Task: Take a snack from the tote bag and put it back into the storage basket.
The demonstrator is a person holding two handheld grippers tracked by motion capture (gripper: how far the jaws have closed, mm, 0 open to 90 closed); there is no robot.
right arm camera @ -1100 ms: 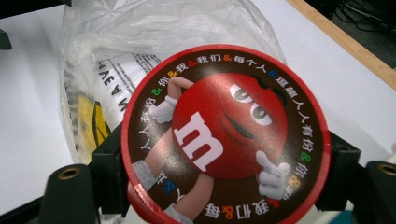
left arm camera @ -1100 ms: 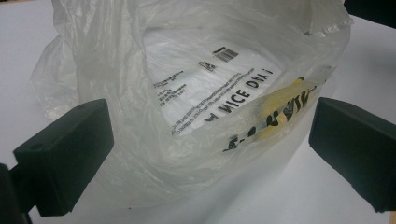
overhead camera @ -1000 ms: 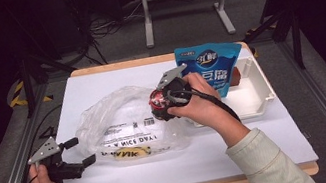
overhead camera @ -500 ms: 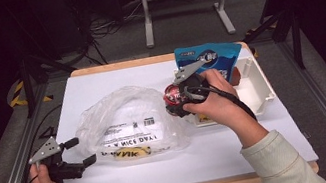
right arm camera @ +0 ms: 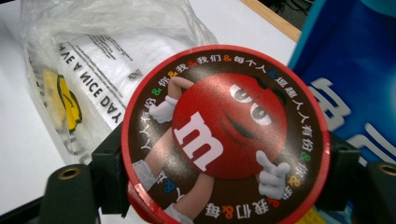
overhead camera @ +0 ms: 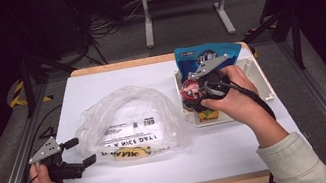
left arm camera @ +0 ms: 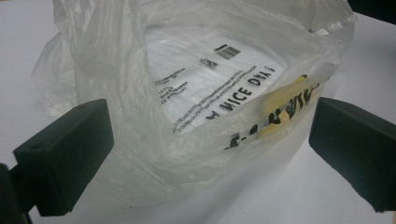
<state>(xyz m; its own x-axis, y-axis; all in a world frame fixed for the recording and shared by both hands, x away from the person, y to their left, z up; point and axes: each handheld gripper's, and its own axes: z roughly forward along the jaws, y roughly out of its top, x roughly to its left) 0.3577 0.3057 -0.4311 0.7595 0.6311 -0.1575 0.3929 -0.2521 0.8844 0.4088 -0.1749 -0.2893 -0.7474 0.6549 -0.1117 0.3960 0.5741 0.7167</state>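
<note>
- Since the earlier frame, our right gripper [overhead camera: 190,91] carried the round candy tin [right arm camera: 224,135], clamped between its jaws, from the plastic bag [overhead camera: 128,123] to over the white tray [overhead camera: 261,82].
- Our left gripper [overhead camera: 78,152] waited wide open at the bag's edge; setting the tin down remained.

Red candy tin [right arm camera: 226,135] between jaws

Crinkled clear plastic bag [left arm camera: 196,93]; glossy printed candy tub lid [right arm camera: 224,135]; matt white table [overhead camera: 100,90].
</note>
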